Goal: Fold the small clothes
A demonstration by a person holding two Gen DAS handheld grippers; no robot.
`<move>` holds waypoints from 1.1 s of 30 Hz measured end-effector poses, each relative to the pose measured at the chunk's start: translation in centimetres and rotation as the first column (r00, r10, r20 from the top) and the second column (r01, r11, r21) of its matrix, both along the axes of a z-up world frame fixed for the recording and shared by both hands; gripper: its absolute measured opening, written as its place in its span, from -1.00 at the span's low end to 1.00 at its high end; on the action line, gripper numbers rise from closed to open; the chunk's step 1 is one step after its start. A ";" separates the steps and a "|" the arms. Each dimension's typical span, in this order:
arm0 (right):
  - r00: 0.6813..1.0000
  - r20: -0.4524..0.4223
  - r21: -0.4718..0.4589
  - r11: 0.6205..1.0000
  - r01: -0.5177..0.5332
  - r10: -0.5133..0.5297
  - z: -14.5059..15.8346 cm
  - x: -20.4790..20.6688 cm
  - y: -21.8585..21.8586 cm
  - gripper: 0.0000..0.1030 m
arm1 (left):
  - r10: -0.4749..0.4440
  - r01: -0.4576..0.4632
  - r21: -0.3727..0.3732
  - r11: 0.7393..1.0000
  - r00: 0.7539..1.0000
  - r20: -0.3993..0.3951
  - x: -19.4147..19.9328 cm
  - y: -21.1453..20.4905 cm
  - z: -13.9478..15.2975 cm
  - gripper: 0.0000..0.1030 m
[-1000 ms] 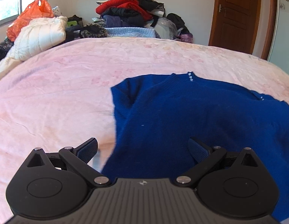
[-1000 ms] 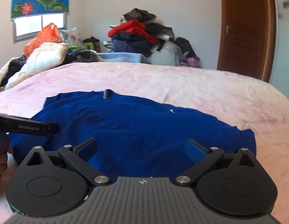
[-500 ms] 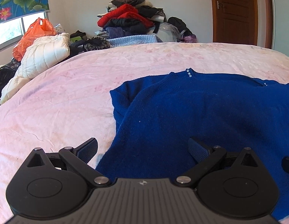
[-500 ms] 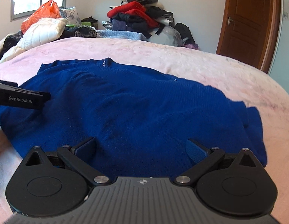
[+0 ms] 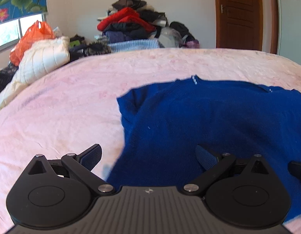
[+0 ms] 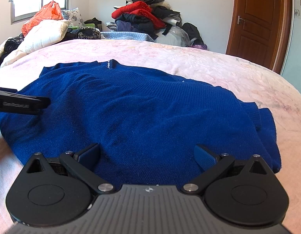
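Both grippers, left gripper (image 5: pixel 148 155) and right gripper (image 6: pixel 147 154), hover with jaws spread wide, holding nothing.
Beneath them the pink bed (image 5: pixel 59 105) carries the blue sweater (image 6: pixel 142 113), spread flat, collar pointing away.

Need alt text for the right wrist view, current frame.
A blue sweater lies spread flat on a pink bedspread, with the open right gripper just above its near hem. The left gripper pokes in from the left edge.

Wooden door (image 6: pixel 256 22), orange bag (image 6: pixel 42 16)
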State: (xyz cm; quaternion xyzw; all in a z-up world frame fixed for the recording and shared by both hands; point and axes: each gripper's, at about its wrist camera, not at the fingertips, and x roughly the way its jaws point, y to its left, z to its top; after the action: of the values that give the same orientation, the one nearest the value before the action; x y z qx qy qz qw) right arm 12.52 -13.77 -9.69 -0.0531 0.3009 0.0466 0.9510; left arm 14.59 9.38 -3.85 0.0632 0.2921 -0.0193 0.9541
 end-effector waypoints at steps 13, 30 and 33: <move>0.989 0.034 -0.011 0.989 -0.147 0.147 1.7 -2.5 4.2 0.99 | -0.109 0.059 -0.270 0.961 0.979 -0.174 7.8 7.8 1.5 1.00; 0.898 0.134 -0.598 0.757 -0.264 0.419 -0.8 -4.8 18.4 0.67 | -0.381 0.179 -0.582 0.794 0.892 -0.245 16.4 6.5 -0.3 1.00; 0.902 0.156 -0.608 0.759 -0.234 0.402 -0.8 -3.0 19.4 0.50 | -0.411 0.194 -0.603 0.774 0.878 -0.246 17.4 5.7 -0.3 0.99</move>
State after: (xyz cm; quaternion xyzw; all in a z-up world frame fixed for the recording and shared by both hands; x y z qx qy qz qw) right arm 9.55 5.60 -10.48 -0.3943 0.1509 0.1080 0.9000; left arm 31.95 15.10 -4.15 -0.1774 0.4302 -0.2716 0.8424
